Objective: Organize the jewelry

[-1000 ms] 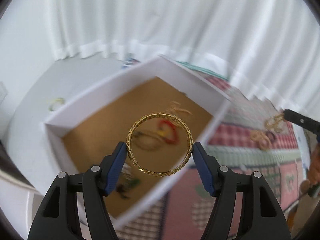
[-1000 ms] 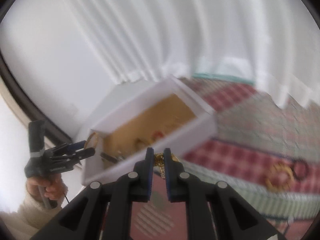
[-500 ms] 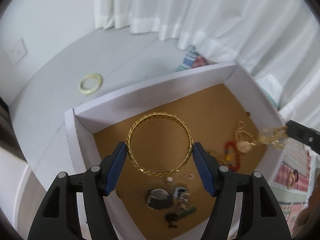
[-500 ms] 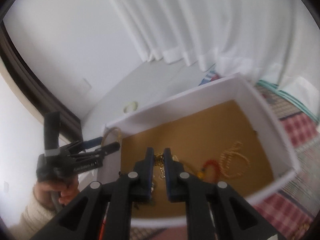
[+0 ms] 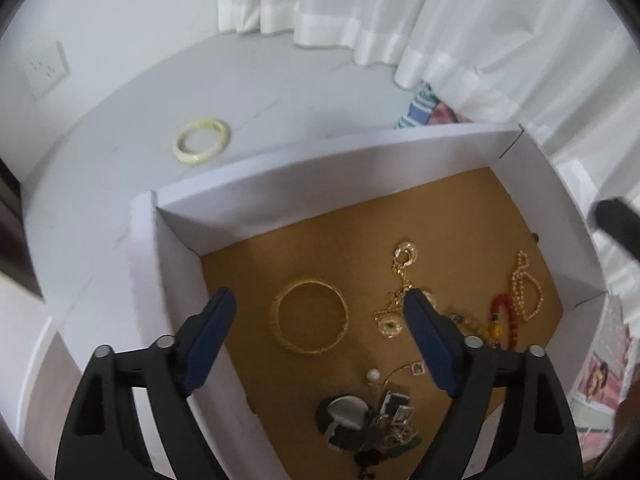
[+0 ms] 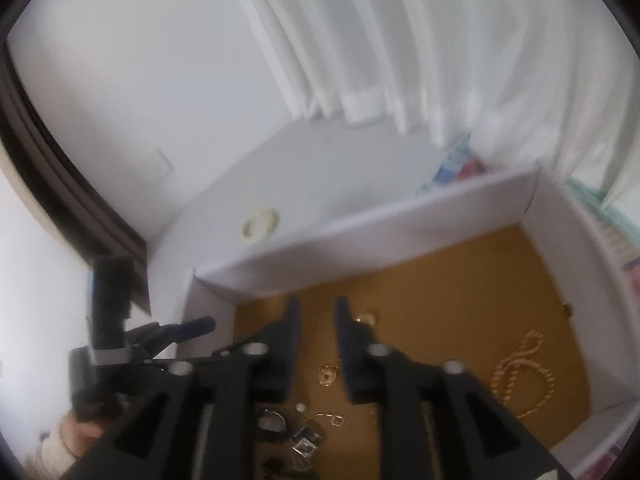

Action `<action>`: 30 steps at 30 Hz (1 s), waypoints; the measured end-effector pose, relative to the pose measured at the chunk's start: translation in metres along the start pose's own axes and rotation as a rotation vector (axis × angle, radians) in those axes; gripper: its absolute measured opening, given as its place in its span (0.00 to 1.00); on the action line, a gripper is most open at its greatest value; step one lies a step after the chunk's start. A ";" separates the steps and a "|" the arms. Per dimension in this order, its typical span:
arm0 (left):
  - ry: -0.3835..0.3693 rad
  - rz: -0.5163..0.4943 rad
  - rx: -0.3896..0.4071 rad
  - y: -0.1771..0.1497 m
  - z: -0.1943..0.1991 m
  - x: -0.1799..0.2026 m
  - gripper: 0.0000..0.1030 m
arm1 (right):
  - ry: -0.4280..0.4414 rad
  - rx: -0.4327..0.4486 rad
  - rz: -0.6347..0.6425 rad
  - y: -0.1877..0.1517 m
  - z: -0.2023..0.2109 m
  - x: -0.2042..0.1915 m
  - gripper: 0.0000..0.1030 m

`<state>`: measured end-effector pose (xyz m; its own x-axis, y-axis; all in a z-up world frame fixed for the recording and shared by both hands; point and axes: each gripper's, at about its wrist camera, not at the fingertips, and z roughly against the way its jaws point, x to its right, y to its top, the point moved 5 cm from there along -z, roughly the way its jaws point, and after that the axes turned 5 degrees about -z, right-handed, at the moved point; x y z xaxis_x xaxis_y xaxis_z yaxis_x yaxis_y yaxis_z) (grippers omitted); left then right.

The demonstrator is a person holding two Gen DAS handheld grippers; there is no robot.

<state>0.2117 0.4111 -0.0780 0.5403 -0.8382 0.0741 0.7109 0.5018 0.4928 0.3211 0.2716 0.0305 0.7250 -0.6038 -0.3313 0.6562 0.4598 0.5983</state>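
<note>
My left gripper (image 5: pixel 316 312) hangs over the near-left corner of the box with its blue-padded jaws spread wide, having just opened further, and nothing is between the pads; the round gold filigree bangle (image 5: pixel 310 316) lies flat on the brown floor below, framed in the gap and touching neither pad. My right gripper (image 6: pixel 316 310) stands part-open, its jaws having just parted, with bare brown floor showing between the pads. A gold chain with coin-like discs (image 5: pixel 400 284) lies just to the right of the bangle, partly behind my left gripper's right finger. Farther right are a pale beaded loop (image 5: pixel 526 292) and a red-and-amber bead string (image 5: pixel 502 320), close together. Toward the near wall sits a tangled heap of dark and silver pieces (image 5: pixel 372 416), with a small white pearl (image 5: pixel 373 375) beside it. All of this rests in the white-walled cardboard box with a brown floor (image 5: pixel 280 184), whose far and left walls meet just beyond my left finger; the middle and far part of the floor is bare, so there is room there. Outside the box, on the grey surface, a pale yellow bangle (image 5: pixel 202 141) lies alone, well apart from the far wall. A white wall socket plate (image 5: pixel 45 69) is up on the left, and white curtains (image 5: pixel 400 20) hang behind. I can read no writing or brand anywhere.
</note>
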 end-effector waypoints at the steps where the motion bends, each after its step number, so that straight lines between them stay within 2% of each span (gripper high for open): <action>1: -0.004 -0.008 0.011 -0.002 0.007 0.003 0.86 | -0.030 0.044 0.018 -0.001 0.017 0.000 0.52; 5: -0.055 -0.030 0.060 -0.014 0.037 0.020 0.88 | -0.121 0.131 0.079 -0.022 0.072 0.004 0.56; 6: -0.073 -0.042 0.081 -0.021 0.048 0.029 0.89 | -0.137 0.145 0.083 -0.032 0.084 0.006 0.59; 9: -0.135 -0.099 0.121 -0.047 0.075 0.063 0.91 | -0.192 0.179 0.064 -0.080 0.123 0.022 0.69; 14: -0.226 -0.233 0.128 -0.101 0.101 0.133 0.93 | -0.319 0.180 -0.005 -0.169 0.169 0.067 0.70; 17: -0.273 -0.327 0.107 -0.144 0.104 0.180 0.93 | -0.406 0.154 -0.079 -0.233 0.195 0.099 0.70; 23: -0.373 -0.509 -0.035 -0.239 0.083 0.275 0.93 | -0.544 0.102 -0.268 -0.341 0.246 0.153 0.70; 25: -0.386 -0.559 -0.059 -0.262 0.083 0.295 0.93 | -0.578 0.102 -0.331 -0.368 0.265 0.166 0.70; 30: -0.382 -0.679 -0.097 -0.307 0.086 0.333 0.93 | -0.616 0.131 -0.446 -0.411 0.295 0.185 0.70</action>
<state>0.1344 -0.0406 -0.1304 -0.2063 -0.9747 0.0858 0.8760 -0.1449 0.4601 0.1242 -0.2213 -0.0609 0.1256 -0.9850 -0.1186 0.8010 0.0301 0.5980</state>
